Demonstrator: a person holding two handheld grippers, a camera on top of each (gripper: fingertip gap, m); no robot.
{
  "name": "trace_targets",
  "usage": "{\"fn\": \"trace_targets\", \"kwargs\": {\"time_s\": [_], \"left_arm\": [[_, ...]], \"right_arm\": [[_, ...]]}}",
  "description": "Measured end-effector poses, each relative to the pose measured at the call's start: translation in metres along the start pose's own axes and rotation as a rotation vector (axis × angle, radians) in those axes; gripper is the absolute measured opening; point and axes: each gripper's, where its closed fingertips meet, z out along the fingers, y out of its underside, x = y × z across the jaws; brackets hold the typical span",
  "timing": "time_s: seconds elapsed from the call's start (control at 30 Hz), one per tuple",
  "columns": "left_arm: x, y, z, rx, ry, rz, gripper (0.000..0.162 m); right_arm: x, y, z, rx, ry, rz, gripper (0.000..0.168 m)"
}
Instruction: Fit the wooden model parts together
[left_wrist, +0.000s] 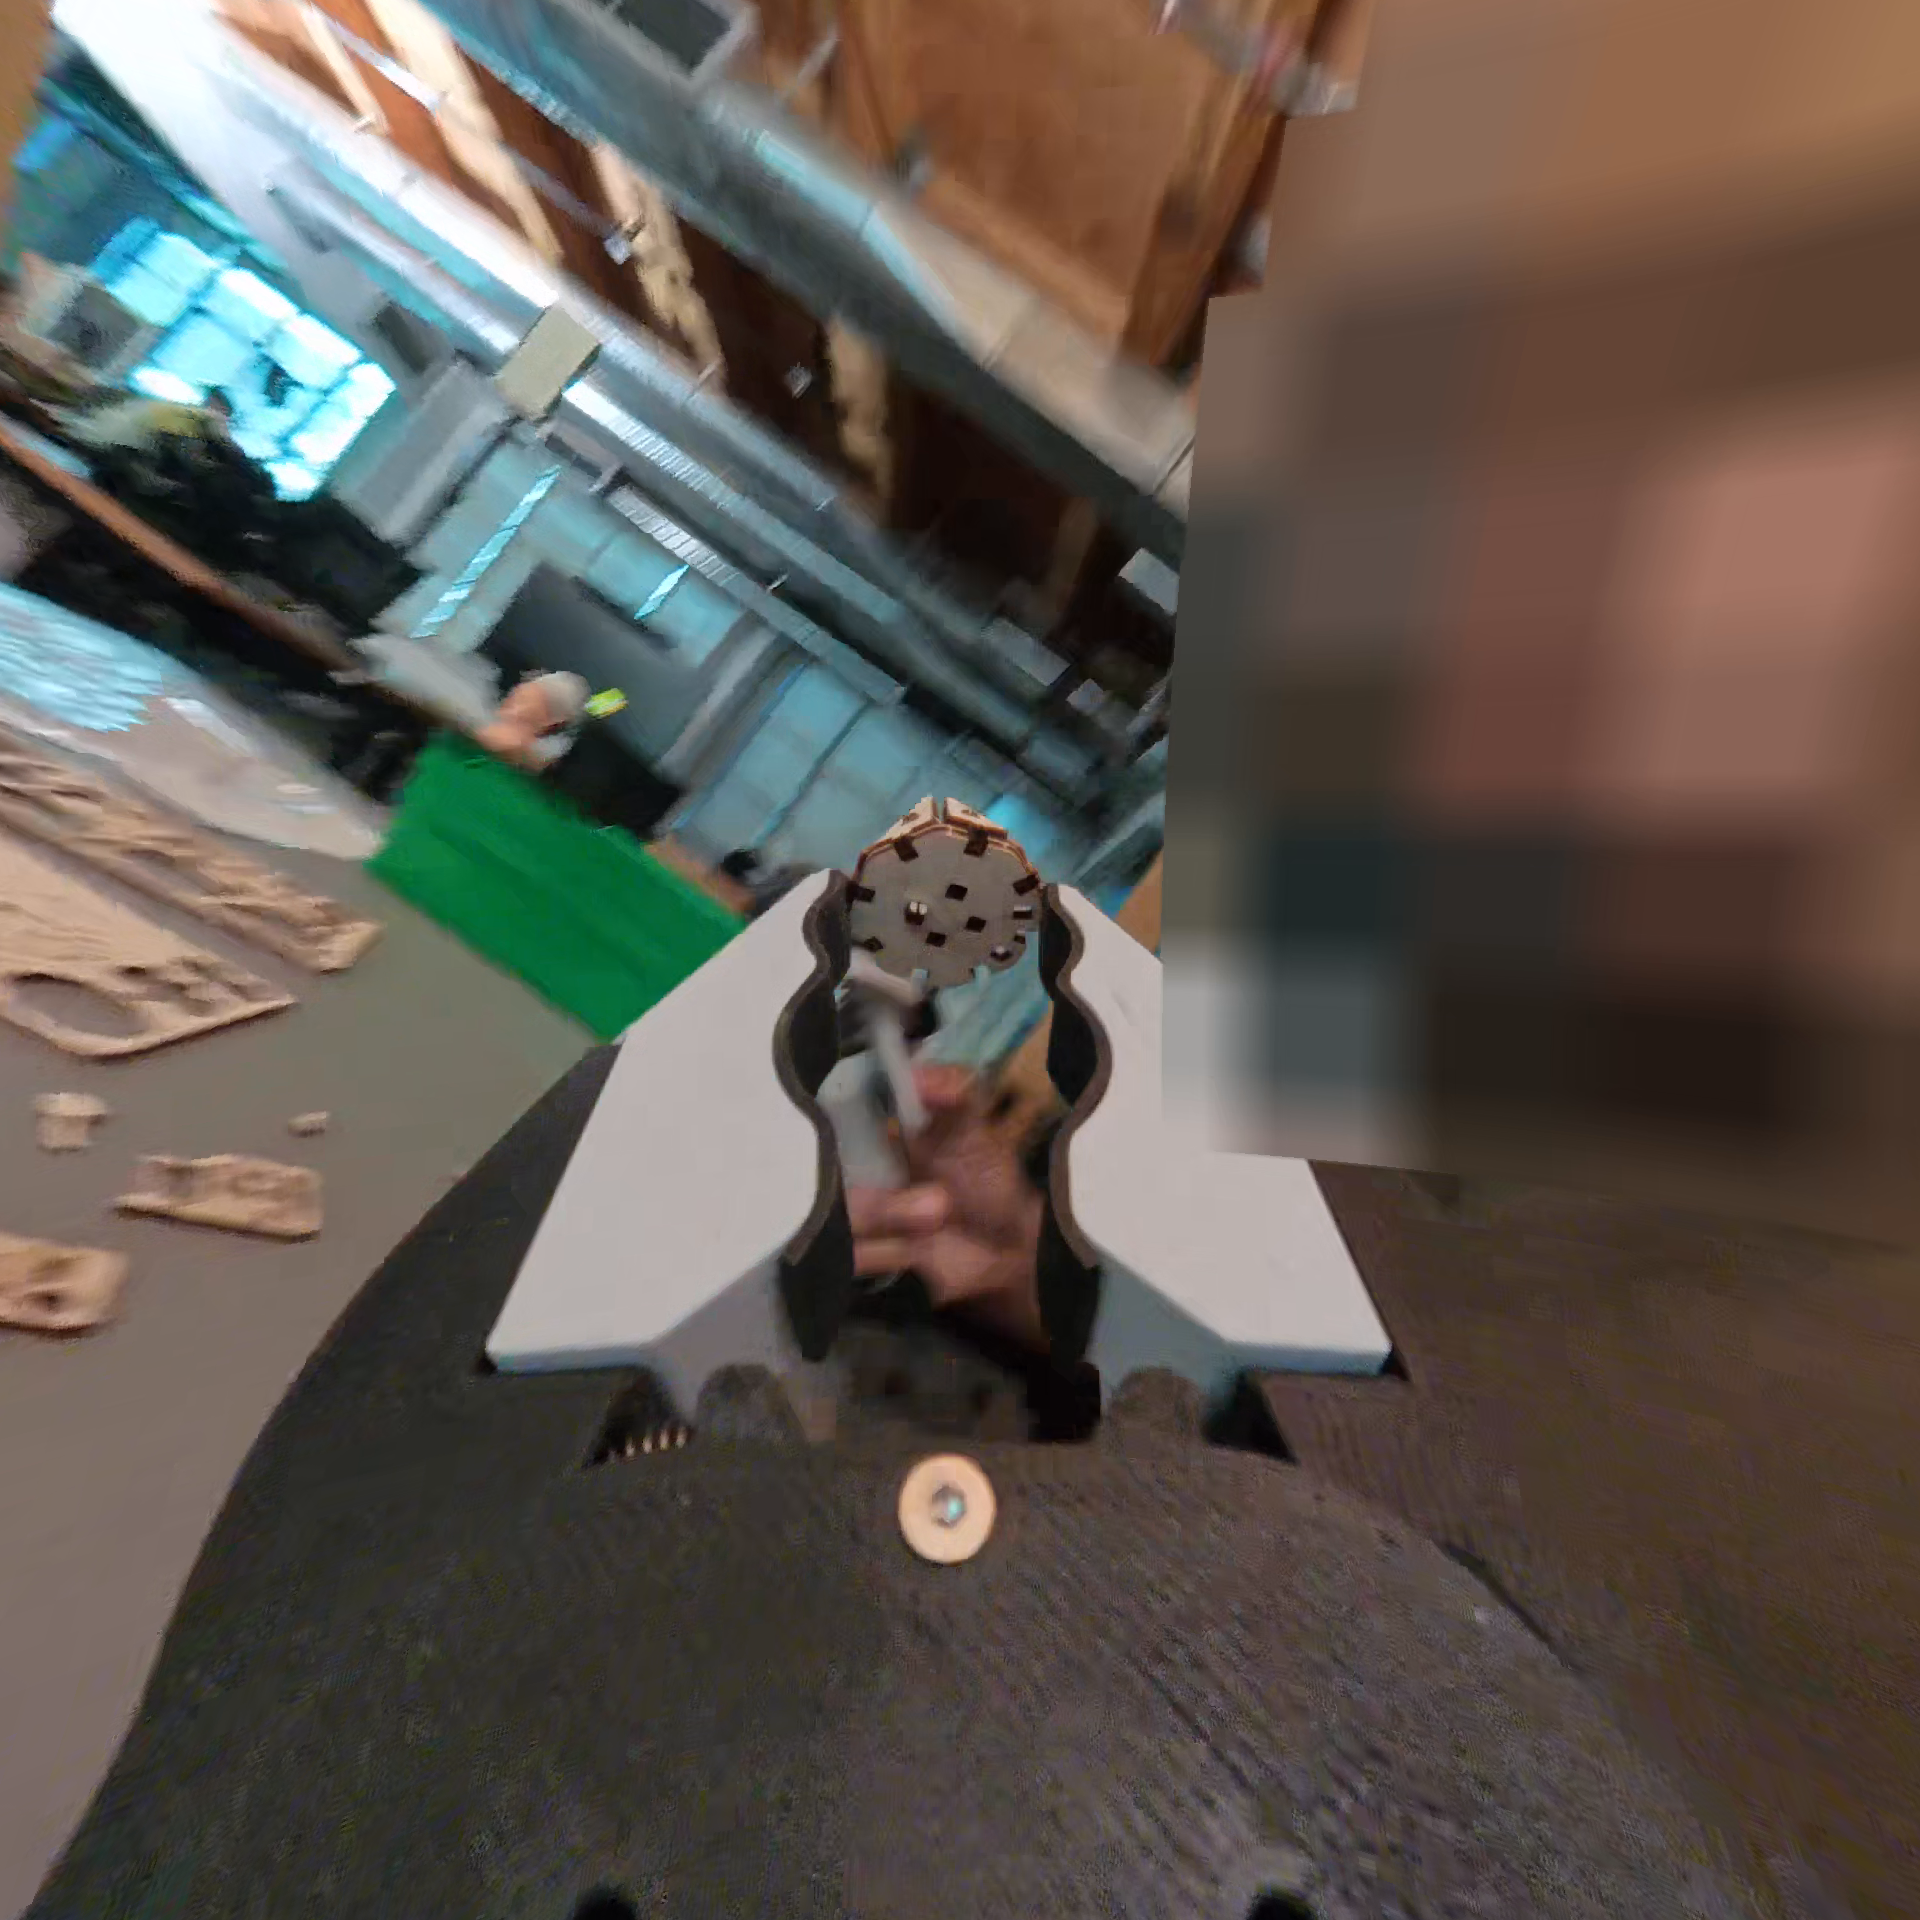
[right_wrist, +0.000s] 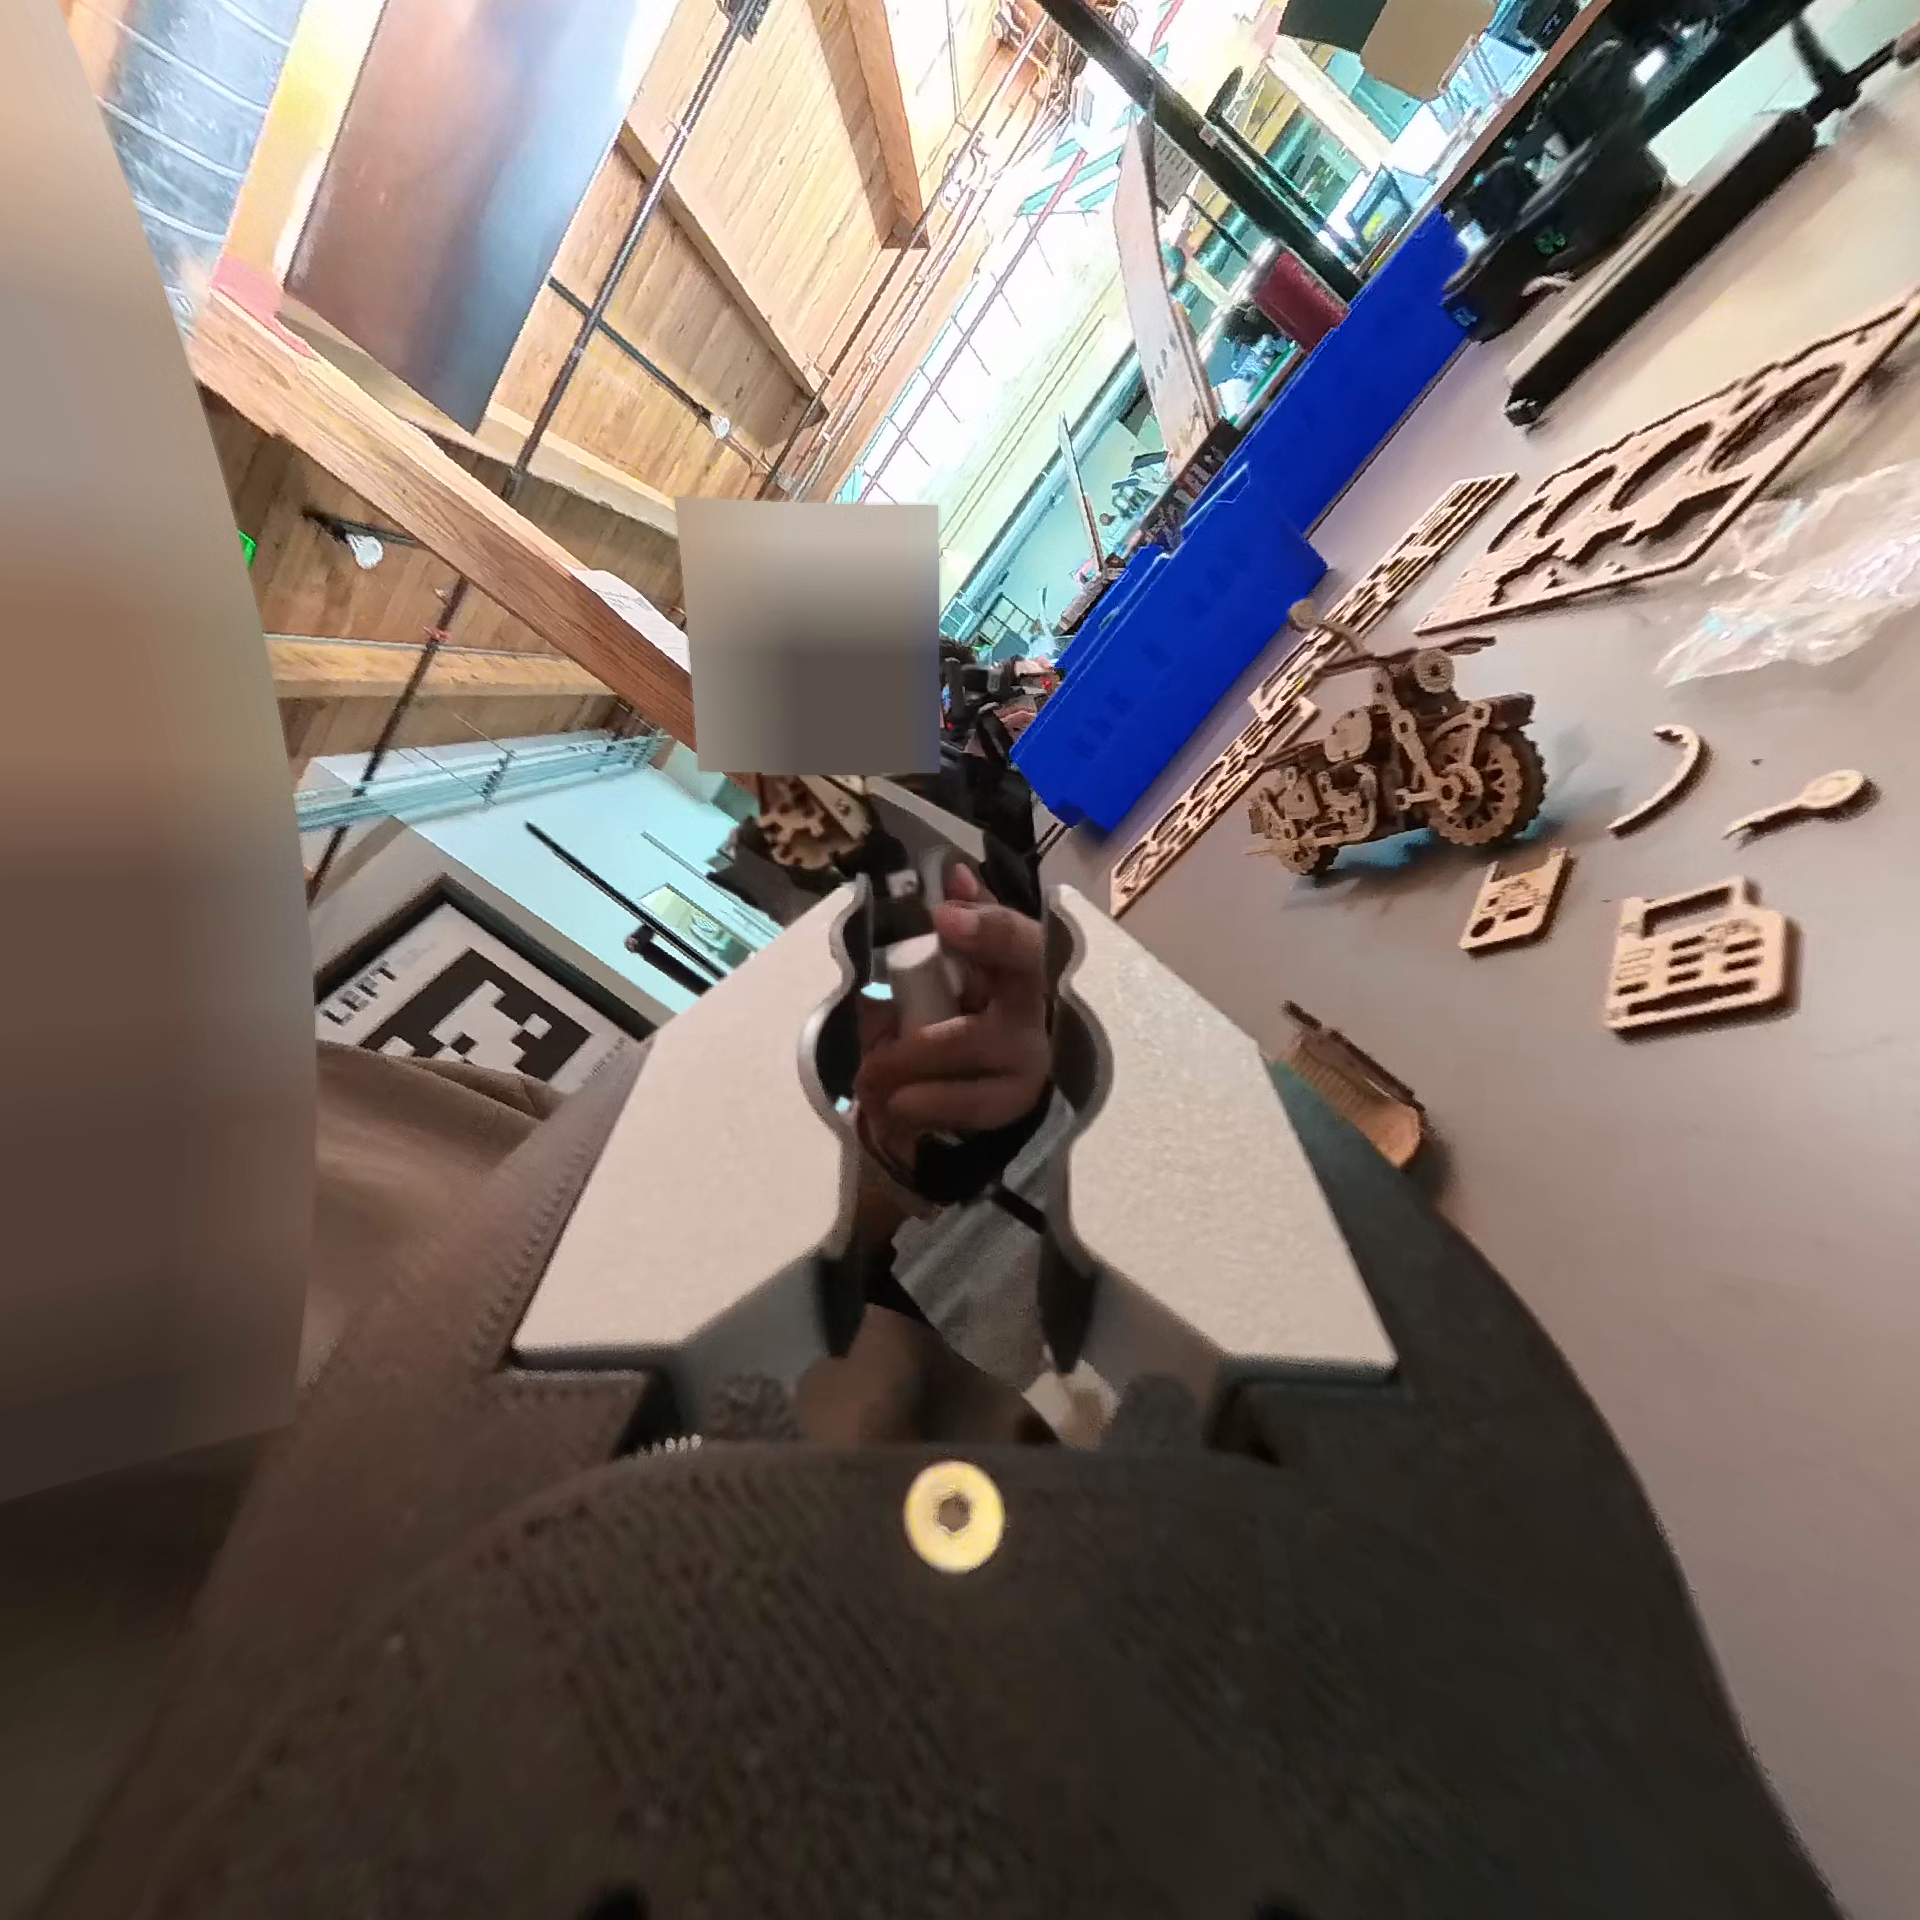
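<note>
In the left wrist view, my left gripper (left_wrist: 940, 899) is shut on a round wooden drum part (left_wrist: 935, 883) with small square slots, held up in the air at the fingertips. Behind it, a hand (left_wrist: 956, 1195) grips the other gripper's handle. In the right wrist view, my right gripper (right_wrist: 951, 904) is open and empty, raised off the table. Through its gap shows a hand (right_wrist: 956, 1029) on the left gripper's handle, and beyond it the wooden drum part (right_wrist: 805, 821). A built wooden motorcycle model (right_wrist: 1403, 769) stands on the grey table (right_wrist: 1610, 1247) to the right.
Cut-out wooden sheets (right_wrist: 1621, 509) and small loose wooden parts (right_wrist: 1699, 961) lie around the motorcycle, with a clear plastic bag (right_wrist: 1808, 561) and blue bins (right_wrist: 1226, 613) behind. More wooden sheets (left_wrist: 135, 997) and a green box (left_wrist: 540, 883) lie at the left.
</note>
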Motion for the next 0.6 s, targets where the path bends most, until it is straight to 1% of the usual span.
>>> {"fn": "trace_targets", "kwargs": {"time_s": [0.03,0.1,0.17,0.2,0.3,0.43,0.6], "left_arm": [[-0.005,0.008,0.002,-0.074,-0.062,0.112,0.033],[-0.012,0.024,0.004,-0.213,-0.15,0.349,0.033],[-0.019,0.035,0.004,-0.304,-0.214,0.522,0.034],[-0.02,0.039,0.004,-0.323,-0.227,0.561,0.033],[-0.026,0.047,0.004,-0.369,-0.251,0.604,0.033],[-0.034,0.057,0.001,-0.459,-0.29,0.747,0.034],[-0.038,0.061,-0.001,-0.5,-0.312,0.849,0.034]], "right_arm": [[-0.002,0.0,0.0,-0.008,0.002,-0.025,0.03],[-0.007,0.001,0.001,-0.016,0.003,-0.074,0.031],[-0.011,0.001,0.001,-0.018,-0.001,-0.108,0.03],[-0.012,0.002,0.002,-0.02,-0.003,-0.118,0.03],[-0.015,0.003,0.001,-0.027,-0.016,-0.121,0.027],[-0.015,0.007,0.003,-0.045,-0.019,-0.115,0.026],[-0.012,0.016,0.007,-0.105,0.016,-0.17,0.024]]}}
